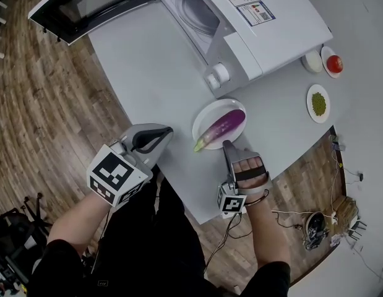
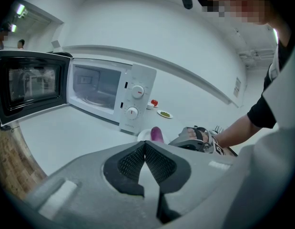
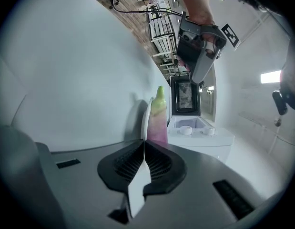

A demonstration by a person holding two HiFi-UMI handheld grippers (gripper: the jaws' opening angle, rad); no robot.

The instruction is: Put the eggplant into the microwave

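1. The right gripper (image 1: pixel 227 145), jaws pressed together on nothing, points at the eggplant (image 1: pixel 223 127), which lies on a white plate (image 1: pixel 210 111) just beyond its tips.
2. The eggplant's long axis runs slantwise across the gripper's line. The green stem end sits about level with the tips on their left, and the purple bulb lies ahead and to the right.
3. The left gripper (image 1: pixel 168 130), jaws likewise closed and empty, hangs off to the plate's left, apart from it. The right hand is plainly the nearer.
4. The microwave (image 1: pixel 284 17) stands past the plate, ahead of both grippers, with its door (image 1: pixel 86 5) swung open.
5. Whether the right tips touch the eggplant or the plate rim cannot be told. In the right gripper view the jaws cover part of the eggplant. The oven's cavity is cut off at the head view's top edge.
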